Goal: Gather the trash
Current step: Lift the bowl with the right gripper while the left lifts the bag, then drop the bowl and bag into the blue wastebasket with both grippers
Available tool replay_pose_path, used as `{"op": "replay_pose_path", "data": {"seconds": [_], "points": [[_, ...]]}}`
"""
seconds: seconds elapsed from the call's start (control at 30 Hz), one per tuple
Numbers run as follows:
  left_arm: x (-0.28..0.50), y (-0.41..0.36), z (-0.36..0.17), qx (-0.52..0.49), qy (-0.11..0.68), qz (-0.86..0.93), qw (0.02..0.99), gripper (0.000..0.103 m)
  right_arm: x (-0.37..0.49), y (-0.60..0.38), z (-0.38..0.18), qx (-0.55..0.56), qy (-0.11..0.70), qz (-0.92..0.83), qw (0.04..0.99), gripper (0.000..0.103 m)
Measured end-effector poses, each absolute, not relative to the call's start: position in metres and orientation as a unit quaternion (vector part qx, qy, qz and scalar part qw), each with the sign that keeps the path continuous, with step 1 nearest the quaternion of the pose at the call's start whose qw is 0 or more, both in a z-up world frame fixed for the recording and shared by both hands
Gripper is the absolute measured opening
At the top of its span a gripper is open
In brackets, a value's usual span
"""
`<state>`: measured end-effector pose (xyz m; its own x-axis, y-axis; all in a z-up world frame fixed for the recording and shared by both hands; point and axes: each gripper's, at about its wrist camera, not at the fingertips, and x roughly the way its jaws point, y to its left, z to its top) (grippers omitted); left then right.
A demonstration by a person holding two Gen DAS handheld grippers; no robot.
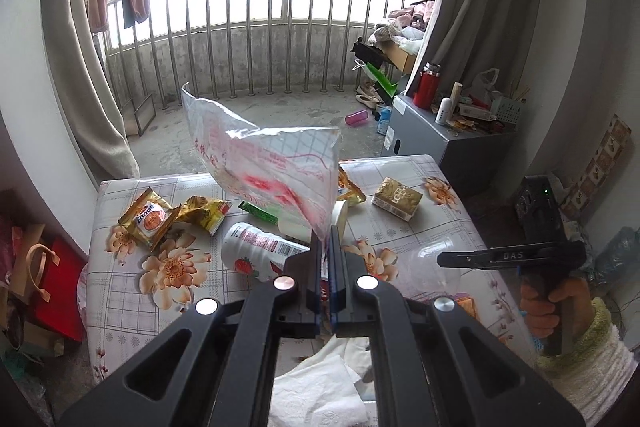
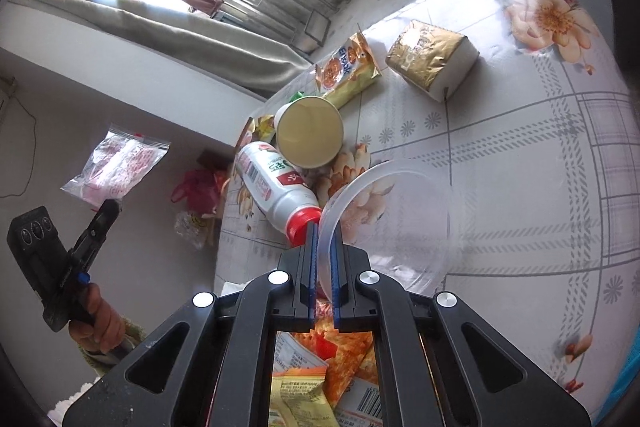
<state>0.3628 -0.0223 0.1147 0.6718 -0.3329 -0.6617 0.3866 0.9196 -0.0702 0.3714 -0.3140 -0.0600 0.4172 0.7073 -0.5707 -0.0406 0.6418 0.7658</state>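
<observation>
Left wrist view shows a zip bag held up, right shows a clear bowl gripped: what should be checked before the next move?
1. Left gripper shut on the zip bag: ok.
2. Bag lifted off the table: ok.
3. Bag mouth open to take trash: cannot tell.
4. Right gripper shut on the bowl rim: ok.
5. Bowl lifted off the table: cannot tell.
6. Bottle cap right beside the right fingers, may get knocked: not ok.

"DAS" stands on the right hand-held gripper (image 1: 444,261); "LOTTE" on the gold box (image 1: 397,197).
</observation>
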Motion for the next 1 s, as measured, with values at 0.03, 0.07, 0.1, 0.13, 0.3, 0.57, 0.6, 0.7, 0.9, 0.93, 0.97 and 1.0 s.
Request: {"op": "replay_pose_path", "data": {"seconds": [0.03, 0.07, 0.1, 0.13, 0.3, 0.57, 0.6, 0.7, 0.9, 0.93, 0.97, 1.0], "points": [[0.358, -0.023, 0.119, 0.037, 0.353, -0.202, 0.913, 0.002, 0.366, -0.317, -0.055, 0.347, 0.476, 0.242, 0.771, 0.004], [0.352, -0.025, 0.124, 0.034, 0.352, -0.209, 0.912, 0.002, 0.361, -0.322, -0.048, 0.349, 0.468, 0.241, 0.775, 0.004], [0.345, -0.027, 0.129, 0.032, 0.351, -0.218, 0.91, 0.002, 0.354, -0.328, -0.039, 0.35, 0.459, 0.24, 0.78, 0.004], [0.339, -0.029, 0.133, 0.03, 0.35, -0.226, 0.909, 0.002, 0.346, -0.333, -0.031, 0.352, 0.449, 0.238, 0.786, 0.004], [0.294, -0.059, 0.15, 0.034, 0.335, -0.275, 0.9, 0.002, 0.284, -0.368, 0.011, 0.347, 0.4, 0.213, 0.821, 0.004], [0.221, -0.184, 0.127, 0.075, 0.373, -0.406, 0.831, 0.002, 0.111, -0.454, -0.002, 0.43, 0.345, 0.086, 0.83, 0.004], [0.214, -0.205, 0.12, 0.081, 0.382, -0.423, 0.818, 0.002, 0.089, -0.466, -0.013, 0.45, 0.34, 0.064, 0.823, 0.004], [0.195, -0.274, 0.093, 0.097, 0.419, -0.478, 0.766, 0.002, 0.032, -0.498, -0.064, 0.54, 0.326, 0.01, 0.776, 0.004], [0.163, -0.413, 0.01, 0.157, 0.504, -0.535, 0.66, 0.003, -0.04, -0.547, -0.177, 0.687, 0.293, -0.087, 0.659, 0.006], [0.16, -0.431, -0.003, 0.168, 0.51, -0.536, 0.652, 0.003, -0.045, -0.553, -0.194, 0.706, 0.283, -0.098, 0.642, 0.007], [0.156, -0.45, -0.017, 0.179, 0.517, -0.537, 0.642, 0.003, -0.05, -0.561, -0.21, 0.727, 0.27, -0.107, 0.622, 0.007], [0.154, -0.466, -0.03, 0.188, 0.522, -0.537, 0.636, 0.004, -0.056, -0.567, -0.224, 0.745, 0.252, -0.114, 0.607, 0.008]]}}
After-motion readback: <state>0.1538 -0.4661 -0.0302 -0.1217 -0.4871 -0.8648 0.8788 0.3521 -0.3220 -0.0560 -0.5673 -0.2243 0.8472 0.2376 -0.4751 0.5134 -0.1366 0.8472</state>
